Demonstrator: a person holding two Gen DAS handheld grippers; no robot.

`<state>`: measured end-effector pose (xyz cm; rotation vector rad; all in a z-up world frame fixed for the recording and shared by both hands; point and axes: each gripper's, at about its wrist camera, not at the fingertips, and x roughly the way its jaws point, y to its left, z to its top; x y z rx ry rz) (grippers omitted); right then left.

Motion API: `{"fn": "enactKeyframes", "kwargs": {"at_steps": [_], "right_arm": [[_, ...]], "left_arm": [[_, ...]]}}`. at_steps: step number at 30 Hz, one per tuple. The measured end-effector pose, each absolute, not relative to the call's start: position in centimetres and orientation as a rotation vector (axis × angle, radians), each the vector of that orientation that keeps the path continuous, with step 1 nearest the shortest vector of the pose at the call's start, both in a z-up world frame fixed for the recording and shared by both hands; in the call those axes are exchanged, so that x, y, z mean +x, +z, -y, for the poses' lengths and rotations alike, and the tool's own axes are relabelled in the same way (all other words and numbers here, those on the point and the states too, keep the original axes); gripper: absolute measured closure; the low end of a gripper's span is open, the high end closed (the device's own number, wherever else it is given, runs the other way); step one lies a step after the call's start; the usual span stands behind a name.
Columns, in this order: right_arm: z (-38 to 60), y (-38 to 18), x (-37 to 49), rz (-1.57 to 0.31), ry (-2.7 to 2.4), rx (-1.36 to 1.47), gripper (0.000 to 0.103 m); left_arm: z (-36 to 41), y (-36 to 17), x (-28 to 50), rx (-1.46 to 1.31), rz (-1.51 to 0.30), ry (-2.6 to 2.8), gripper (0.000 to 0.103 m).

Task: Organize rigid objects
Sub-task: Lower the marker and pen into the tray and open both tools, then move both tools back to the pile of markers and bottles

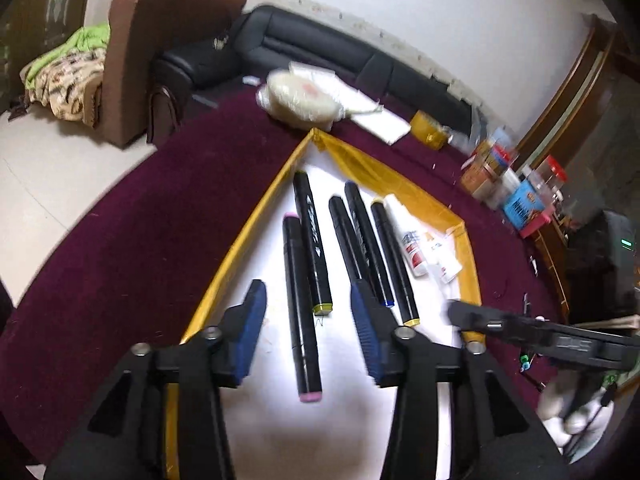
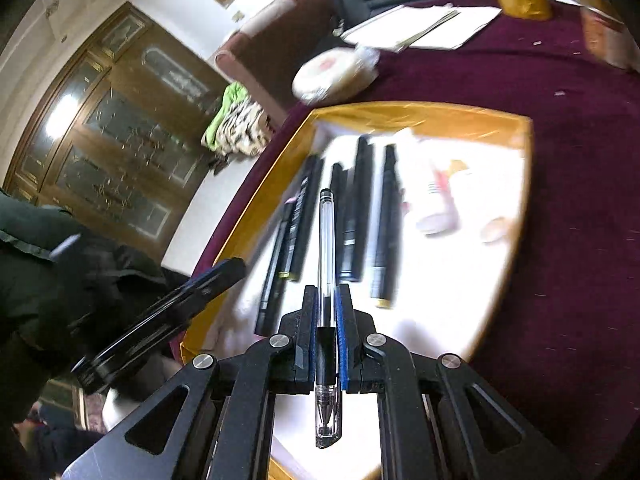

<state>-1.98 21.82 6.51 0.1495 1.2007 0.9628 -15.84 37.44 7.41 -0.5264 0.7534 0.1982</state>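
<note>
Left wrist view: left gripper point(image 1: 306, 316) spread wide and empty above the white floor of a yellow-walled tray point(image 1: 244, 236) on a maroon-covered desk point(image 1: 120, 240). Pink-capped marker point(image 1: 300, 304) lying lengthwise on the tray floor between the blue pads point(image 1: 252, 316), untouched. Just right of it in the tray, a yellow-green-capped marker point(image 1: 313, 242), then three more black markers point(image 1: 372, 252) side by side. Two small white tubes point(image 1: 420, 244) near the tray's right wall. Beyond the tray's far corner, a wrapped round white bundle point(image 1: 300, 100), white papers point(image 1: 376, 114) and a tape roll point(image 1: 430, 130). Right gripper point(image 1: 520, 330) reaching in over the tray's right edge, fingers blurred.

Right wrist view: right gripper point(image 2: 326, 334) clamped on a clear ballpoint pen point(image 2: 326, 240), held by its black grip section, capped end pointing forward over the tray point(image 2: 420, 116), clear tip back toward the camera. Below the pen, the row of black markers point(image 2: 356, 208) on the tray floor, motion-blurred. White tubes point(image 2: 436, 200) further right in the tray. Left gripper point(image 2: 160, 312) at the tray's left wall, seen side-on.
</note>
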Motion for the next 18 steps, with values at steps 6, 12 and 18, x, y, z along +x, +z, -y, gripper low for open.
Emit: {"fn": "enactKeyframes", "kwargs": {"at_steps": [6, 12, 18], "right_arm": [[-26.2, 4.8, -2.9, -1.24, 0.966, 0.097, 0.095], [-26.5, 5.3, -3.4, -1.18, 0.894, 0.024, 0.094], [-20.6, 8.8, -3.0, -1.053, 0.843, 0.063, 0.089]], "left_arm": [[-38.0, 8.5, -18.5, -0.538, -0.689, 0.227, 0.058], [-38.0, 8.7, -19.1, -0.548, -0.675, 0.23, 0.05], [-35.9, 9.3, -18.8, -0.527, -0.672, 0.18, 0.05]]}}
